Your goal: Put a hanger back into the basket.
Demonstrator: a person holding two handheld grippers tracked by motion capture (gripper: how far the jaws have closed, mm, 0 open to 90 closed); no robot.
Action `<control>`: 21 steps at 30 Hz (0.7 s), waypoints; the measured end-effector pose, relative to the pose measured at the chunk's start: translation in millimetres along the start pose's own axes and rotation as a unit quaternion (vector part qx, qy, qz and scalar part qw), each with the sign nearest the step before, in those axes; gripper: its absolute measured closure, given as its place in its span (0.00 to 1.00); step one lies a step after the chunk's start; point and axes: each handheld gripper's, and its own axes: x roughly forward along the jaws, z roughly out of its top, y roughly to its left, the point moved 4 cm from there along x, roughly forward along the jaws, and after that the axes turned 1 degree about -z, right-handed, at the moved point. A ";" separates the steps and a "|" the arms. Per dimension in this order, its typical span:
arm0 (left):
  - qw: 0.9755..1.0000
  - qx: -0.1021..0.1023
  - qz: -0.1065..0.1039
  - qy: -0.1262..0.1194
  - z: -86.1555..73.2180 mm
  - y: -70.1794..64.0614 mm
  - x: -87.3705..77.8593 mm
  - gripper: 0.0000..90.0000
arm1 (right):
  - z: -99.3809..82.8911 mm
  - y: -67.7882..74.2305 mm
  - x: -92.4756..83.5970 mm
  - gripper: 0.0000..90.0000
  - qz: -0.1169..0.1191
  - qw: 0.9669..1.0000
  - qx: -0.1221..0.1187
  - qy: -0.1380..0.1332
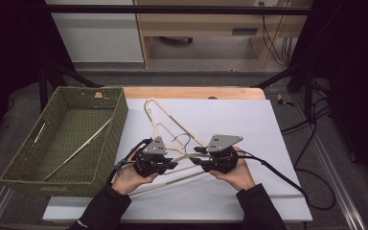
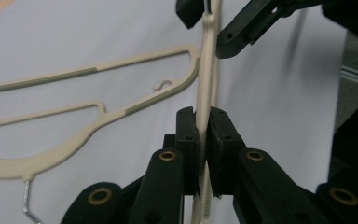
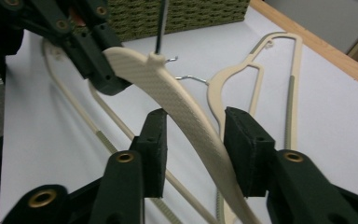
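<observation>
Hanger in hand: beige plastic hanger (image 1: 184, 165) held just above the white sheet (image 1: 268, 143), near its front edge, between the two grippers.
Left gripper (image 2: 203, 140): clenched on the hanger's arm, pads pressed flat on both sides of it.
Right gripper (image 3: 193, 147): released, jaws apart with the hanger's ribbed arm running between them; it seems to brush one pad (hard to call).
Long axis: in the high view it runs roughly left to right across the sheet, from one gripper to the other, with the low bar angling toward the front-left.
Hook: dark metal hook (image 3: 161, 25) sticks up from the hanger's middle in the right gripper view.
Second hanger (image 1: 165, 122): same beige kind, flat on the sheet behind the grippers, its long axis slanting back and left toward the basket.
Basket (image 1: 117, 120): green woven basket at the left, overlapping the sheet's left edge, close to the left hand (image 1: 127, 179).
Open room: right half of the sheet is bare, and so is the strip in front of the hands.
Edges: wooden table edge (image 1: 191, 92) shows past the sheet's far side.
</observation>
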 end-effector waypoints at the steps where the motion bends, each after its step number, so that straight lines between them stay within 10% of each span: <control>1: 1.000 -0.006 -0.005 -0.007 0.7 -1.5 0.1 0.95 | 0.0 -0.7 -0.5 0.63 -0.005 1.000 0.001 -0.001; 9: 0.999 -0.023 0.019 -0.027 2.7 0.0 -6.6 0.96 | -1.2 -11.8 -17.5 0.43 -0.040 0.998 0.036 -0.046; 21: 0.994 -0.047 0.071 -0.067 7.7 5.5 -26.1 0.96 | -32.8 -38.9 -57.2 0.17 -0.102 0.984 0.128 -0.075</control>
